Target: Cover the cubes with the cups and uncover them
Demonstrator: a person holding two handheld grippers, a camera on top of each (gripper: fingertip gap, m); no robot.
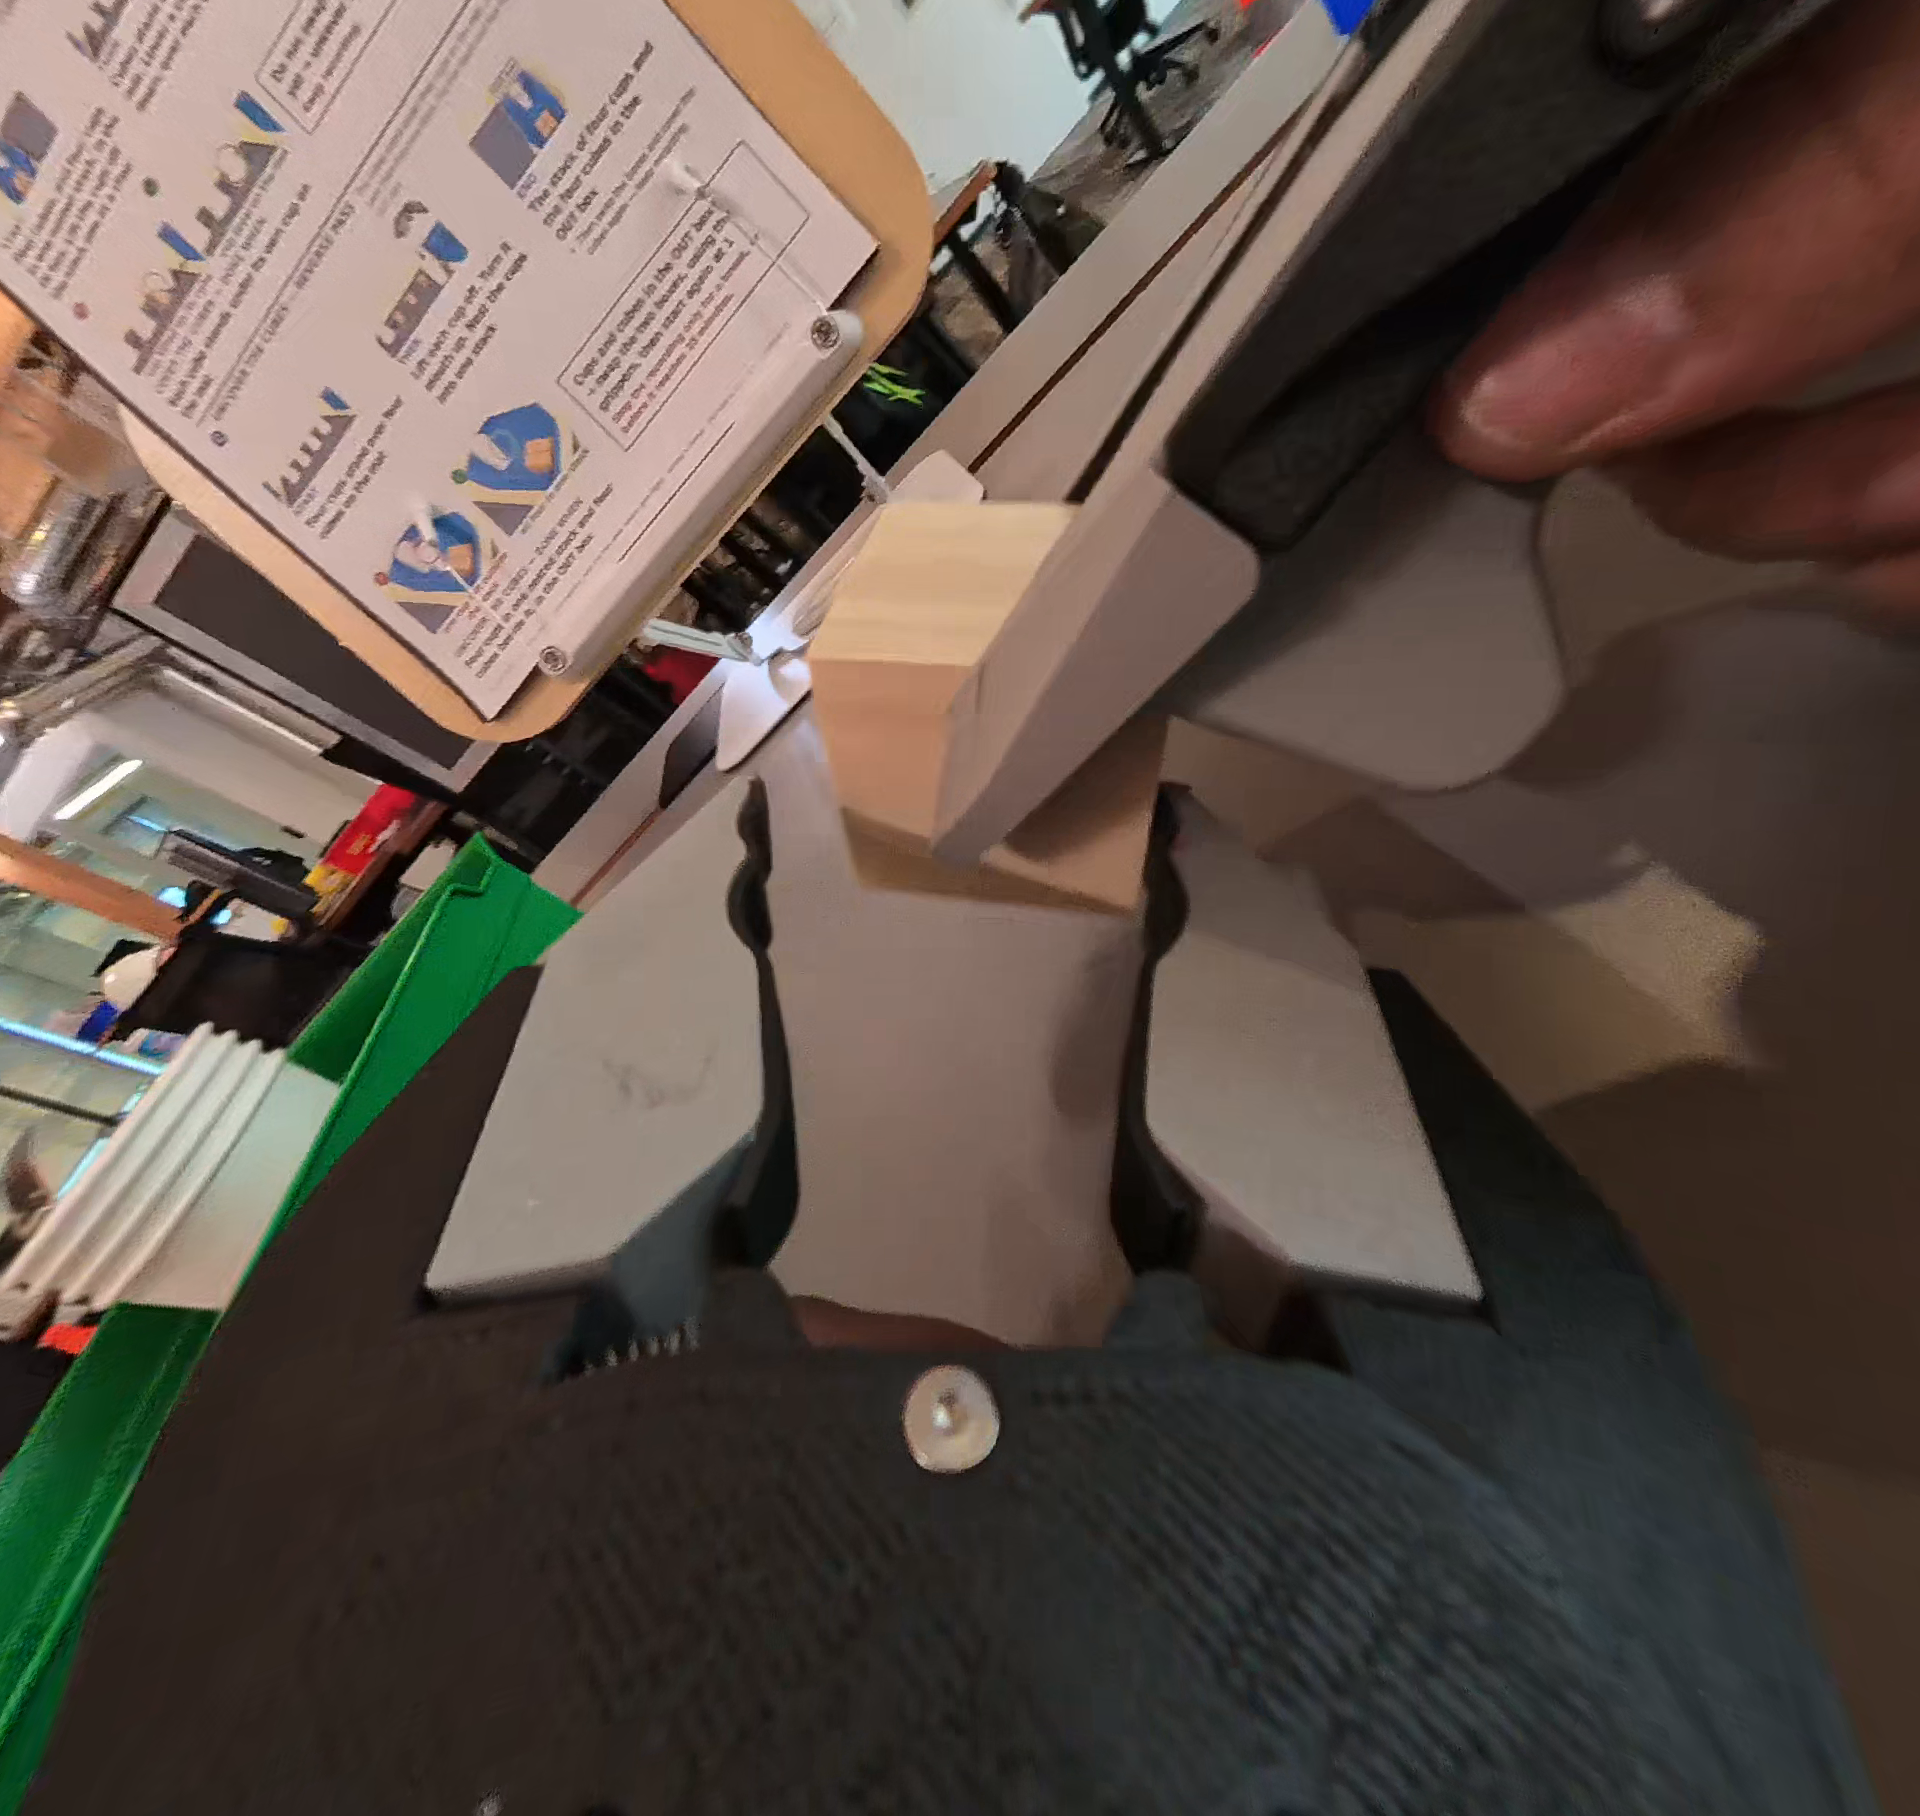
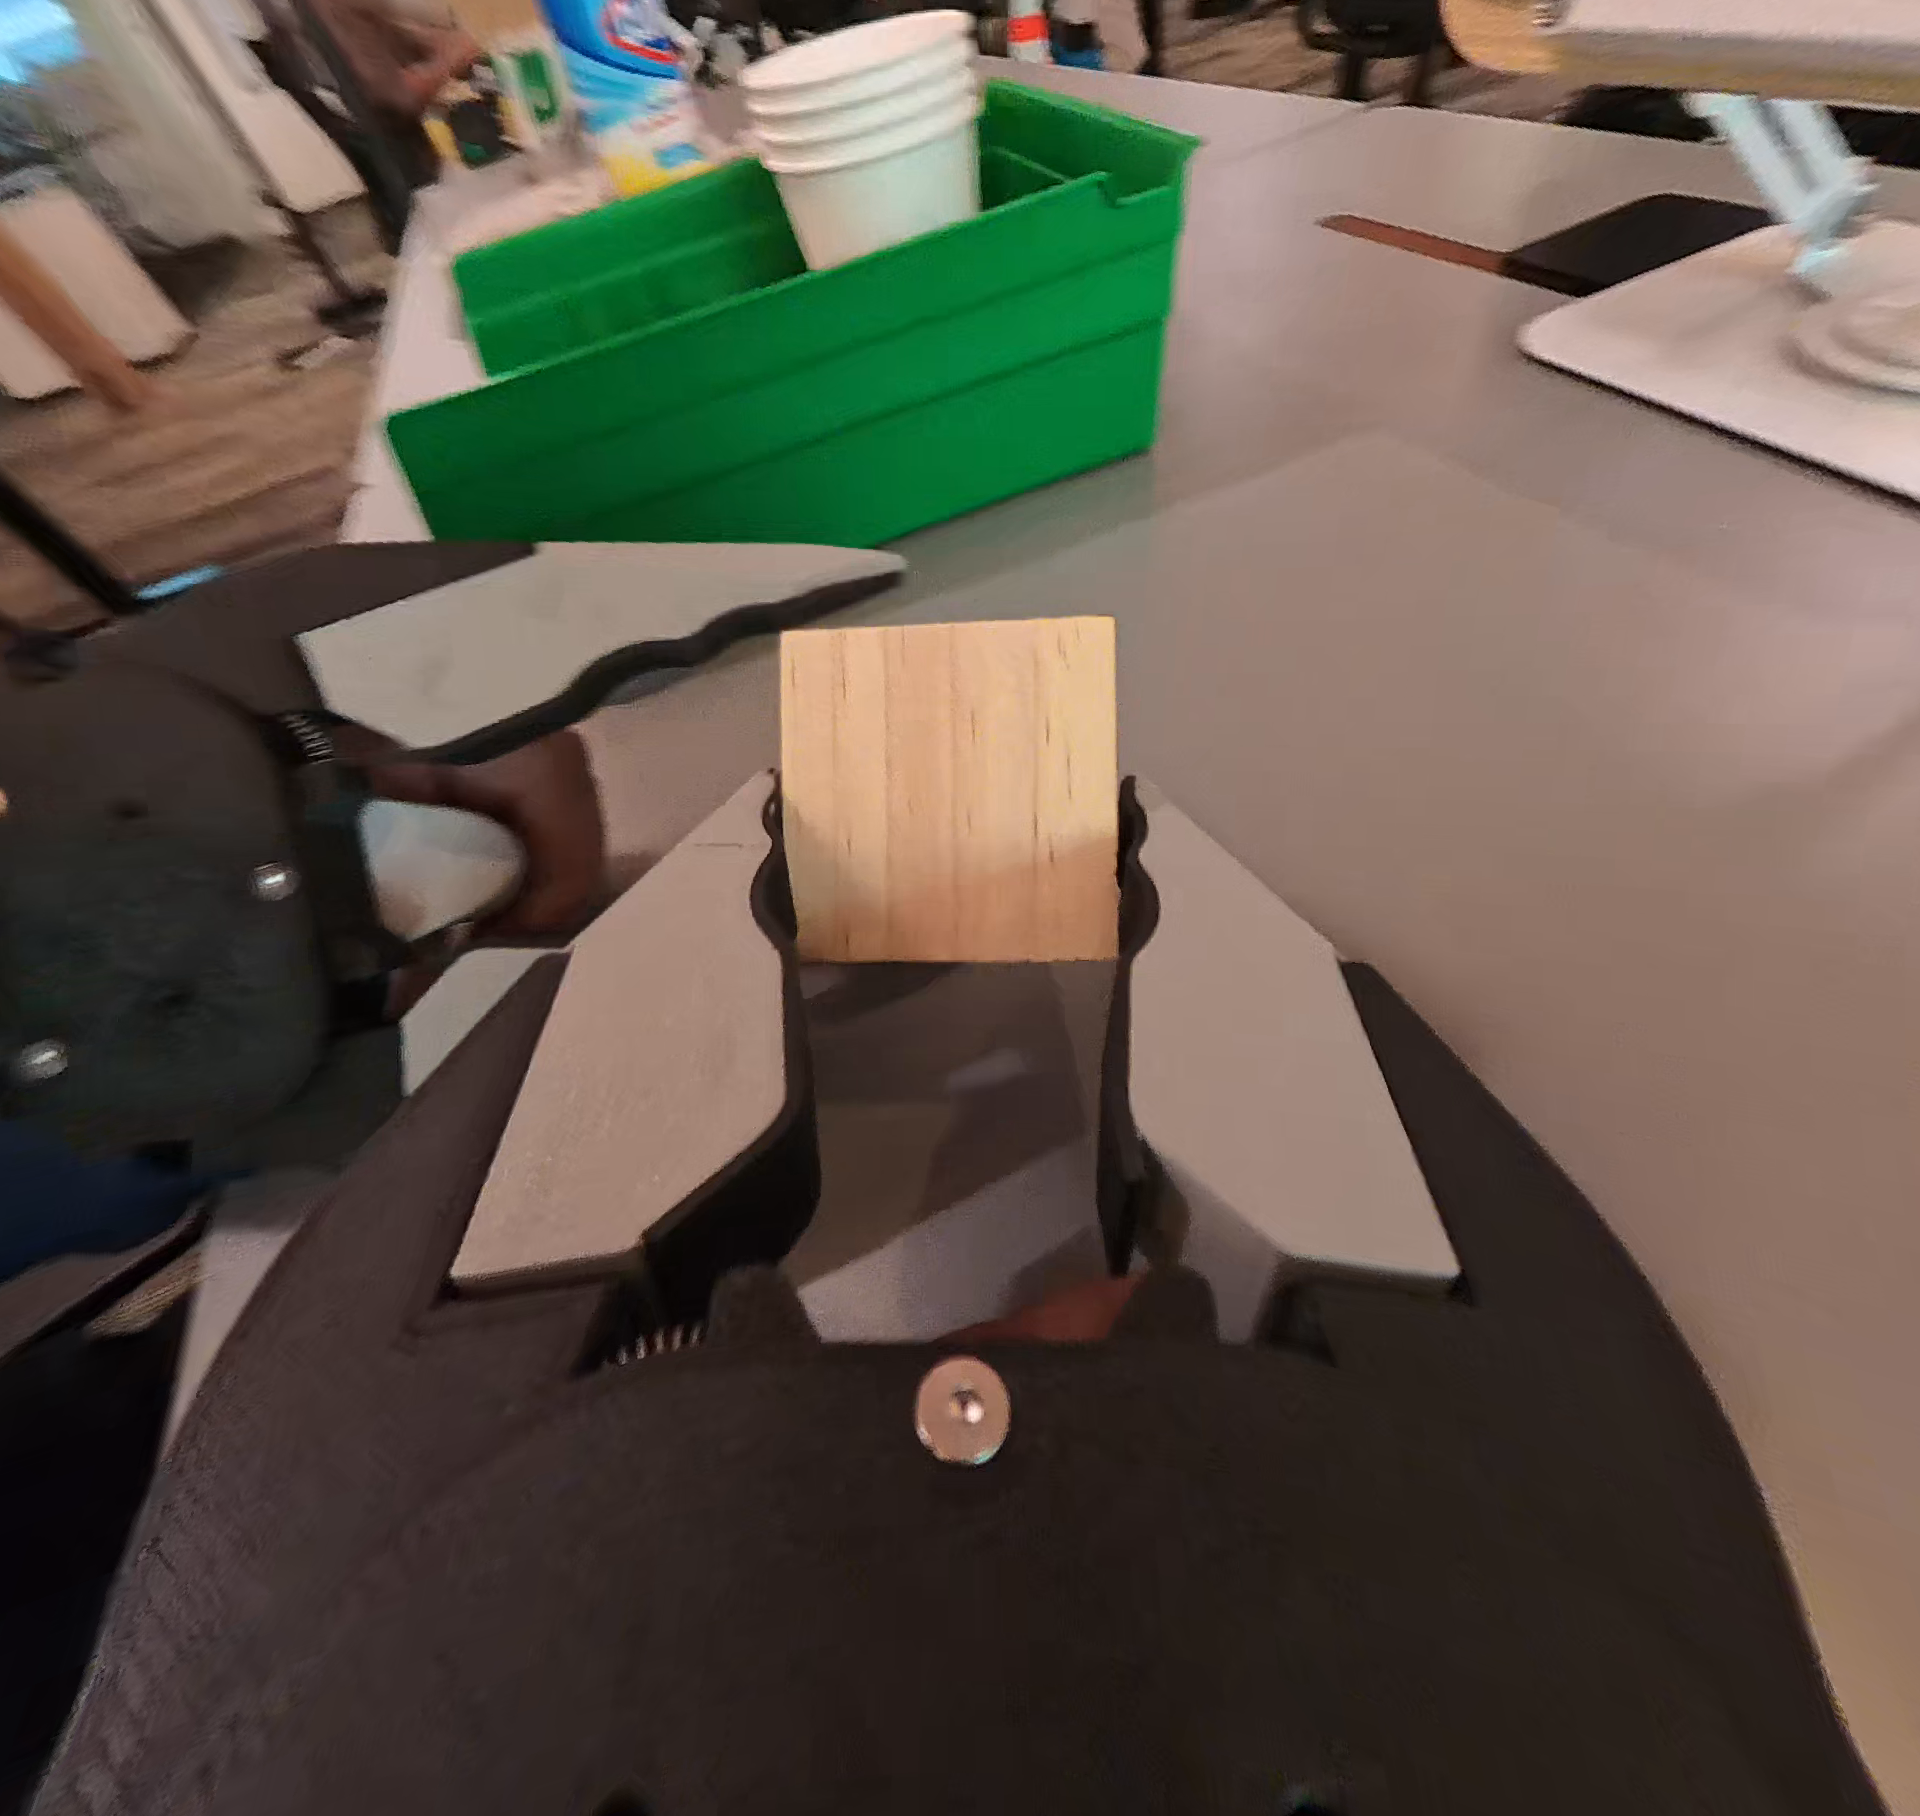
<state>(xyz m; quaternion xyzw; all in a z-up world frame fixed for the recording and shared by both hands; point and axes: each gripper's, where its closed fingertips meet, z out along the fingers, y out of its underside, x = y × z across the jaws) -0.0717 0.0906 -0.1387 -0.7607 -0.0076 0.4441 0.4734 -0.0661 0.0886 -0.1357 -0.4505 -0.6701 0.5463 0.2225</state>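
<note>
Grey table, cube between right gripper's fingers

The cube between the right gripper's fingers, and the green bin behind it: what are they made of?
Pale square cube: seemingly unfinished light wood; straight grain lines, matte surface.
Green rectangular bin: probably moulded plastic; uniform colour, slight sheen, stepped walls.

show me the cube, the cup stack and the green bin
cube [image 2: 948, 790], right wrist view, on its front face
cup stack [image 2: 871, 145], right wrist view, on the side wall
green bin [image 2: 790, 416], right wrist view, on its near wall
</note>
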